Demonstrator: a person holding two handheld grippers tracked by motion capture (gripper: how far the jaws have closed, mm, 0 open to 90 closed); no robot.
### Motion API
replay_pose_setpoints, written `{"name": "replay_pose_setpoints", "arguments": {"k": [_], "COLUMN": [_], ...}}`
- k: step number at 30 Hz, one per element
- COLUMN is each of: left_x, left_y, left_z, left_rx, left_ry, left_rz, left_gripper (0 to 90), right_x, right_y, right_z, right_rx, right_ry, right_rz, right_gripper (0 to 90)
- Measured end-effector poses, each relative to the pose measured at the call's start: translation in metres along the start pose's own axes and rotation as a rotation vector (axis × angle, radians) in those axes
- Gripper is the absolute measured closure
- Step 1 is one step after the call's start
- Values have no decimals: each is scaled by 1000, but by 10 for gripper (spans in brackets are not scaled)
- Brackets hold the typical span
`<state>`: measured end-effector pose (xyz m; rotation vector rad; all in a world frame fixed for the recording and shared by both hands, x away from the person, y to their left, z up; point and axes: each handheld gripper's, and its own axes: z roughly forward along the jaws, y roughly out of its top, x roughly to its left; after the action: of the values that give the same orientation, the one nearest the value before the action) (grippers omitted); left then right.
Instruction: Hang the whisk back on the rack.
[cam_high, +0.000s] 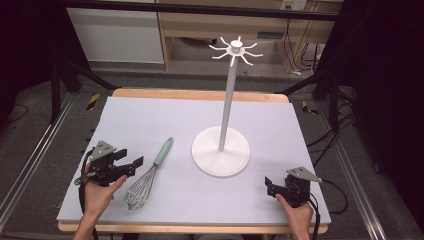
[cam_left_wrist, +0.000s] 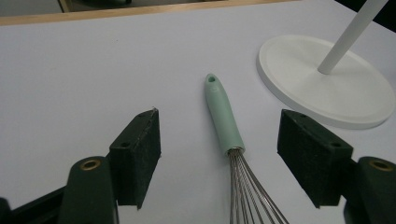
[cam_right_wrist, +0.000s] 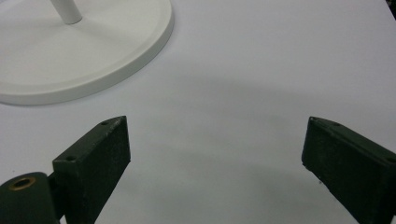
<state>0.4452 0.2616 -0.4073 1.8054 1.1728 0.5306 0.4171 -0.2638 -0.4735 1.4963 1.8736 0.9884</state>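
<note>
Reaching toward the whisk (cam_high: 148, 175) is what the high view suggests: the left gripper (cam_high: 131, 166) is held just left of it, jaws apart, nothing gripped. The whisk is laid flat on the white mat (cam_high: 150, 120), mint handle away from the person, wire head toward them. The right gripper (cam_high: 270, 186) is parked well right of the whisk, jaws apart, empty. The hook stand (cam_high: 226, 115) is seen upright between and beyond both grippers, hooks bare.

Left gripper view: the whisk (cam_left_wrist: 224, 116) is framed between the spread jaws, slightly ahead of the pads, untouched; the hanging hole at the handle tip points away. The stand's base (cam_left_wrist: 327, 88) is seen ahead and to the right.

Right gripper view: jaws wide apart over bare mat (cam_right_wrist: 280, 70), nothing between them; the base (cam_right_wrist: 84, 51) is ahead-left.

Progress is judged as barely begun: no grasp is made yet. Closing on the handle, lifting, and presumably hanging it on a hook are all left.
</note>
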Motion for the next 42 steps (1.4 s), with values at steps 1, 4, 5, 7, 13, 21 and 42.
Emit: {"name": "replay_pose_setpoints", "arguments": {"k": [1, 4, 5, 7, 13, 21, 42], "left_x": [0, -1, -2, -3, -9, -12, -25], "left_y": [1, 4, 8, 10, 22, 33, 47], "left_z": [1, 2, 4, 5, 13, 17, 36], "left_rx": [2, -4, -6, -6, 9, 27, 101], "left_ry": [-2, -4, -8, -9, -8, -10, -28], "left_rz": [4, 8, 13, 19, 50, 70, 112], "left_gripper": [297, 298, 298, 298, 308, 333, 368], "right_x": [0, 1, 1, 1, -2, -2, 0], "right_y": [0, 0, 0, 0, -1, -2, -1], "right_z": [0, -1, -1, -2, -2, -3, -2], "right_rx": [1, 2, 0, -3, -4, -6, -1], "right_ry": [1, 3, 0, -2, -1, -1, -4], "right_rz": [-4, -2, -1, 1, 8, 2, -3], "right_gripper": [84, 84, 86, 85, 86, 86, 87]}}
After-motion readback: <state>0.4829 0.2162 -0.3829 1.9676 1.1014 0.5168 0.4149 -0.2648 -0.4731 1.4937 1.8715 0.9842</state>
